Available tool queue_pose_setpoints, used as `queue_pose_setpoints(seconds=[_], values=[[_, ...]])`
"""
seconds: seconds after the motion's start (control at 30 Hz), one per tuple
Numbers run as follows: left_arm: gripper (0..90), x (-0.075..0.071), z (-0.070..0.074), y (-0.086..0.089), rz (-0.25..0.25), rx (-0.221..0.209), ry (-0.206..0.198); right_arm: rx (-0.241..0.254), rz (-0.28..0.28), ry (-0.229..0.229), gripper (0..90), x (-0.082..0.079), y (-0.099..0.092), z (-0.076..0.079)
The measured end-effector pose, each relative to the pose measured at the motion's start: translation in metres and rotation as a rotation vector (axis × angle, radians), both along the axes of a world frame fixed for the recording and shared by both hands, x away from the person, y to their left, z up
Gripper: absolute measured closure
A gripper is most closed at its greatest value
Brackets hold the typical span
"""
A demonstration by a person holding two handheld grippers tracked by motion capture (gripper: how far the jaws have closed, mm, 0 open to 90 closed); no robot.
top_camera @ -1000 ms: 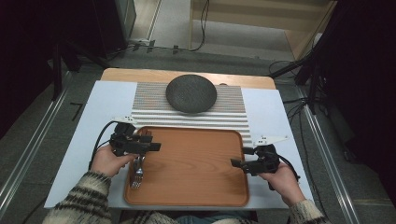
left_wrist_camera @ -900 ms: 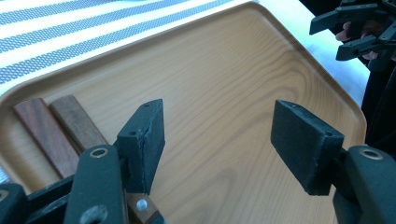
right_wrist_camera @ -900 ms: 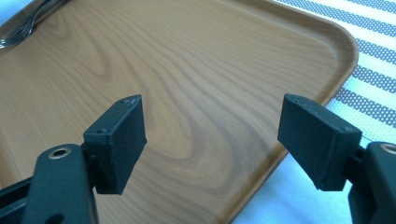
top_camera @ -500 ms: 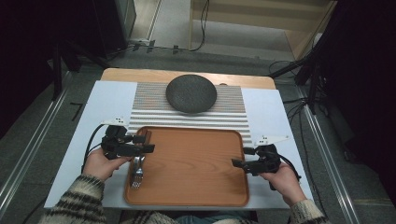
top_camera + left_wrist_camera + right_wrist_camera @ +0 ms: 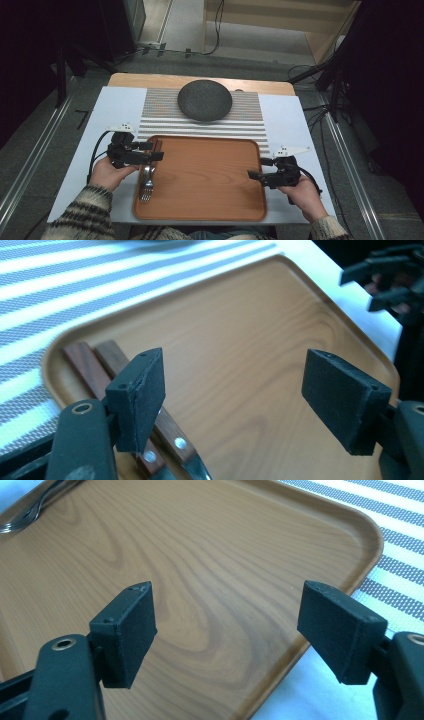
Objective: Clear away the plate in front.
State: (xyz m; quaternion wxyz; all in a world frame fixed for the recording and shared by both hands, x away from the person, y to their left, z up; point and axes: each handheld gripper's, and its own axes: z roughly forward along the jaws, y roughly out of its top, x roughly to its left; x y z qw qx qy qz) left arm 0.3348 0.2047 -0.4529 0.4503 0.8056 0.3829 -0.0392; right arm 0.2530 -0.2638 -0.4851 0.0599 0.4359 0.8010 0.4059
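Observation:
A wooden tray [image 5: 210, 185] lies at the table's front. Two pieces of cutlery with wooden handles [image 5: 95, 365] lie side by side along its left edge; one is a fork [image 5: 145, 186] with its tines toward the person. My left gripper [image 5: 156, 150] hovers open just above those handles, with its left pad [image 5: 137, 390] over them and nothing between the jaws [image 5: 240, 390]. My right gripper [image 5: 257, 168] stands open over the tray's right rim [image 5: 320, 610], holding nothing [image 5: 232, 625]. The fork's tines [image 5: 25, 517] show far across the tray.
A dark round plate [image 5: 205, 100] rests on a striped placemat [image 5: 250, 125] behind the tray. A white sheet [image 5: 100, 130] covers the table and a wooden strip [image 5: 150, 79] runs along its far edge. The other gripper [image 5: 390, 275] shows past the tray's corner.
My left gripper has drawn back a little to the left, from over the tray toward its left edge. The right gripper has barely moved.

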Motion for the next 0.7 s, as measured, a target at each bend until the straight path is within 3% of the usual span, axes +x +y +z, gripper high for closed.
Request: queue_pose_setpoints(seconds=[0.37, 0.47, 0.57, 0.63, 0.7], values=[[25.6, 0.015, 0.0, -0.016, -0.01, 0.01, -0.018, -0.003, -0.039, 0.0, 21.6, -0.009, -0.002, 0.0], [25.7, 0.021, -0.001, -0.021, -0.007, 0.027, 0.008, -0.003, -0.044, 0.0, 21.6, -0.01, -0.003, 0.0], [25.6, 0.026, -0.001, -0.027, -0.024, 0.013, 0.006, -0.003, -0.044, 0.001, 21.6, -0.009, -0.003, -0.001], [25.2, 0.03, -0.001, -0.03, -0.028, -0.025, 0.005, -0.002, -0.045, 0.006, 21.6, -0.009, -0.003, -0.001], [24.6, 0.033, -0.001, -0.034, -0.036, -0.037, 0.013, -0.003, -0.047, 0.002, 21.6, -0.009, -0.004, -0.001]])
